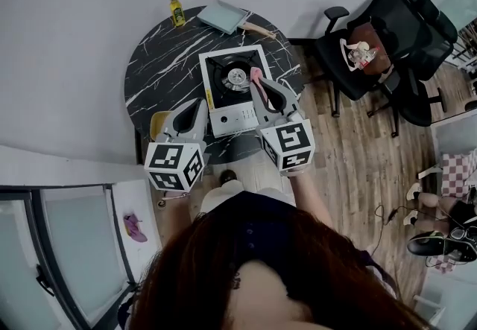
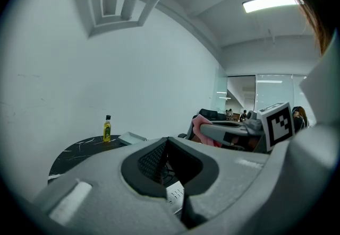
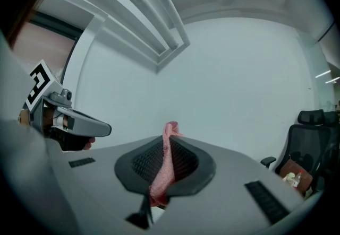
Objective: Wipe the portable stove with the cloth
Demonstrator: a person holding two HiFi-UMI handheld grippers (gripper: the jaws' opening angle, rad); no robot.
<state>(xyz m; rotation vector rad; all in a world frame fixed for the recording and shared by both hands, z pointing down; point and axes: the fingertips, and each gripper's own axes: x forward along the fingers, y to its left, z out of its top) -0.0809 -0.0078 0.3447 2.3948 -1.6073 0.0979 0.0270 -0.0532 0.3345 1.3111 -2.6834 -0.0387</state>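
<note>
Pink cloth is pinched between the jaws of the right claw, which are closed on it; one end stands up past the tips and the rest hangs below the pads.

In the head view this right claw is over the right side of the portable stove, just beside the burner; the cloth shows at its tip, over the black top plate. Whether the cloth is touching the plate or held just above it cannot be told.

The stove sits on the round black marble table, from the middle toward the near edge, its white control panel facing the person; its long axis runs from near edge to far edge.

The left claw is at the stove's near left corner, over the near edge of the table. In its own view the left claw has its jaws together with nothing held; part of the stove's white panel shows through the gap below the pads.

Judgement: the right claw is the nearer one and already carries the cloth; the surface to be wiped lies directly below and to the left of it; a stroke leftward across the plate must skirt the raised burner; wiping not evidently begun.
</note>
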